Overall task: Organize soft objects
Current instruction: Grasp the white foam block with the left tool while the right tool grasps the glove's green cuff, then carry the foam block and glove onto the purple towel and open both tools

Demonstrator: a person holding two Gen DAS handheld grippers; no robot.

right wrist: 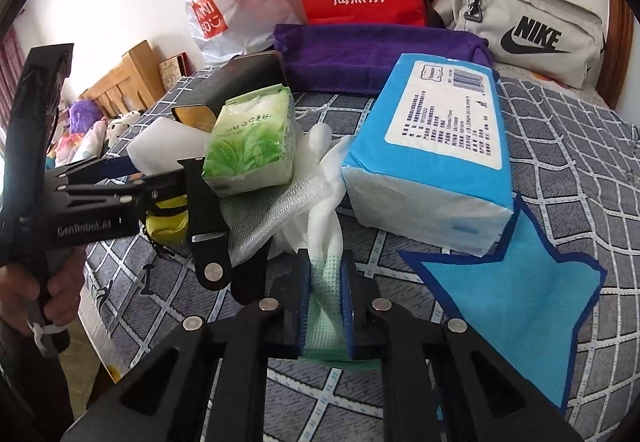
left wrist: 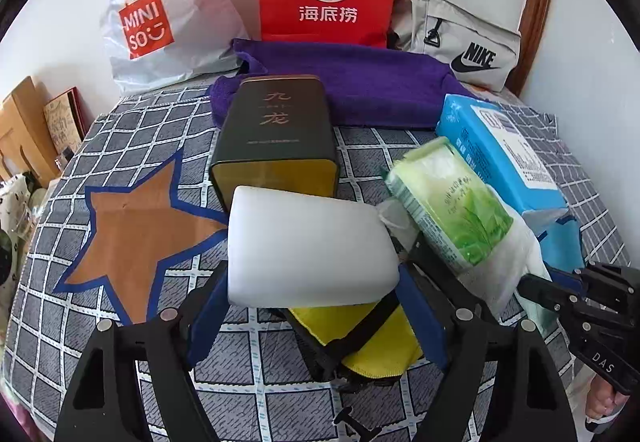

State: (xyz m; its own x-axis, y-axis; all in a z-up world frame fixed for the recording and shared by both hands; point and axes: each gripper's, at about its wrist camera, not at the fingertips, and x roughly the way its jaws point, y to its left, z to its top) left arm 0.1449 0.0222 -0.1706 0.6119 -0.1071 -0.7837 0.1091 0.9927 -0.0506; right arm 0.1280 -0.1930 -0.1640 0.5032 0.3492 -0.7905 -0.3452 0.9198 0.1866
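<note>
Right wrist view: right gripper [right wrist: 325, 292] clenched on green cloth [right wrist: 326, 306], long axis running away toward pile mid-bedspread [right wrist: 560, 121]. Left gripper [left wrist: 316, 282] spread around white sponge [left wrist: 308, 246], pads touching its sides.

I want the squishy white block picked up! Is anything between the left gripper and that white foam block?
Nothing visible is in the way. The white rectangular foam block already sits between the left gripper's blue pads, which touch its two sides. A yellow cloth lies underneath it, not between.
</note>
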